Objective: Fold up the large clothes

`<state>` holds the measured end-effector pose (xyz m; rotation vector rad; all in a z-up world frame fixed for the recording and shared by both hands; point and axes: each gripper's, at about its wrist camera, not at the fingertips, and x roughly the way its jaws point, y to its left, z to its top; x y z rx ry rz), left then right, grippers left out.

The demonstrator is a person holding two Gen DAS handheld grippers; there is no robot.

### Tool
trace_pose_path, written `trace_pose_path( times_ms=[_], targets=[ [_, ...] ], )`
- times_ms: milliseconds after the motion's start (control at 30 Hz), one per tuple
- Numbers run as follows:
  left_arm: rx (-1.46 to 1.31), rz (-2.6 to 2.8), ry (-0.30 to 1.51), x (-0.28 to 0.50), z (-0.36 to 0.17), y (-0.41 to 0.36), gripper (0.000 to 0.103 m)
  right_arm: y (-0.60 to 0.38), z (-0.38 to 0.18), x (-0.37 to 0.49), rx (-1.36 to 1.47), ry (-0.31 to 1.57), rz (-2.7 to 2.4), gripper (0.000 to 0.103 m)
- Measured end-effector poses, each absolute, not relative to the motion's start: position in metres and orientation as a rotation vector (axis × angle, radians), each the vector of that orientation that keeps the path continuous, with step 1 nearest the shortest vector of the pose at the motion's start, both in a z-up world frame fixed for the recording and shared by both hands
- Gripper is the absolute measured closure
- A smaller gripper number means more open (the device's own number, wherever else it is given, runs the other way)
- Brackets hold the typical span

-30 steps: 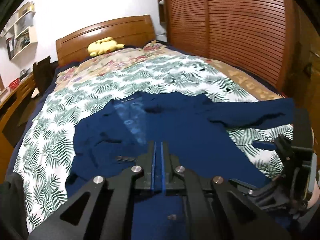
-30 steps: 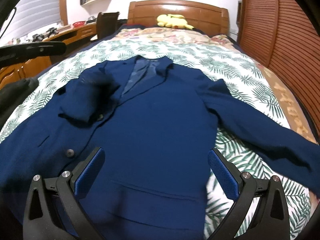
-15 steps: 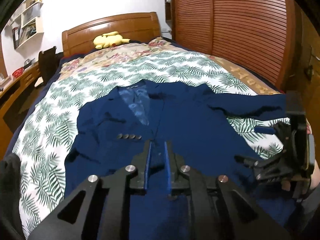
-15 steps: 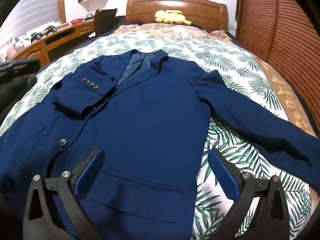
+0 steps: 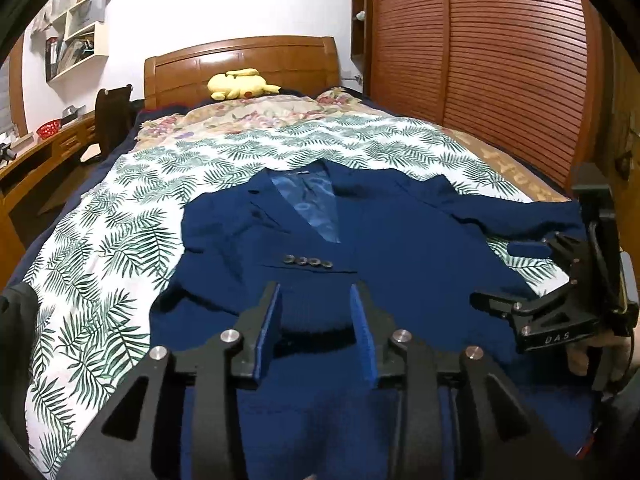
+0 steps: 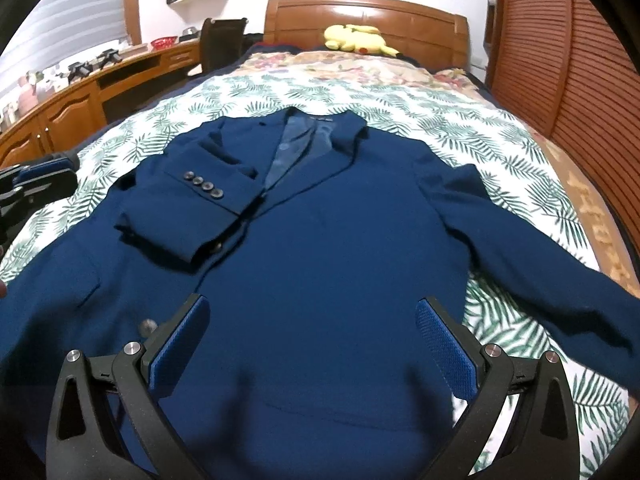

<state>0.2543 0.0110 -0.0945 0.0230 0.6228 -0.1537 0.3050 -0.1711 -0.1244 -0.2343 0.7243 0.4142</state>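
A navy blazer [image 5: 404, 248] [image 6: 340, 240] lies face up on the leaf-print bedspread [image 5: 120, 216]. One sleeve [image 6: 192, 208] is folded across its chest, with a row of cuff buttons [image 5: 306, 261] showing. My left gripper [image 5: 316, 320] hovers just short of that cuff with its jaws opening. Sleeve cloth bulges between the blue pads, which do not press on it. My right gripper [image 6: 314, 344] stands wide open over the blazer's lower front, holding nothing; it also shows in the left wrist view [image 5: 508, 276]. The other sleeve [image 6: 560, 280] lies stretched out to the right.
A yellow plush toy [image 5: 240, 83] rests by the wooden headboard [image 5: 240, 60]. A slatted wooden wardrobe [image 5: 500, 60] runs along the bed's right side. A desk [image 6: 80, 96] and a dark chair [image 6: 222, 42] stand to the left. Dark cloth [image 5: 16, 320] lies at the near left.
The left gripper's jaws went from shut to parted, letting go of the sleeve, which now lies folded across the chest. The left gripper drew back and lower. The right gripper shifted slightly.
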Motion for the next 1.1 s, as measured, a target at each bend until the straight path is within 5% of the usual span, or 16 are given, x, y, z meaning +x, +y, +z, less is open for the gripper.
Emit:
trace_pose_path(
  times_ms=[200, 533, 700, 1100],
  targets=[
    [0.003, -0.129, 0.613, 0.255, -0.112, 0.039, 0.065, -0.14, -0.121, 0.312, -0.213, 0.696, 0.472, 0.003],
    [-0.091, -0.071, 0.631, 0.247, -0.14, 0.091, 0.064, -0.082, -0.155, 0.324, -0.259, 0.774, 0.617, 0.037],
    [-0.099, -0.056, 0.613, 0.237, -0.14, 0.104, 0.064, -0.07, -0.169, 0.328, -0.286, 0.804, 0.623, 0.042],
    [-0.097, -0.053, 0.636, 0.238, -0.15, 0.106, 0.064, -0.076, -0.162, 0.328, -0.228, 0.763, 0.662, 0.095]
  ],
)
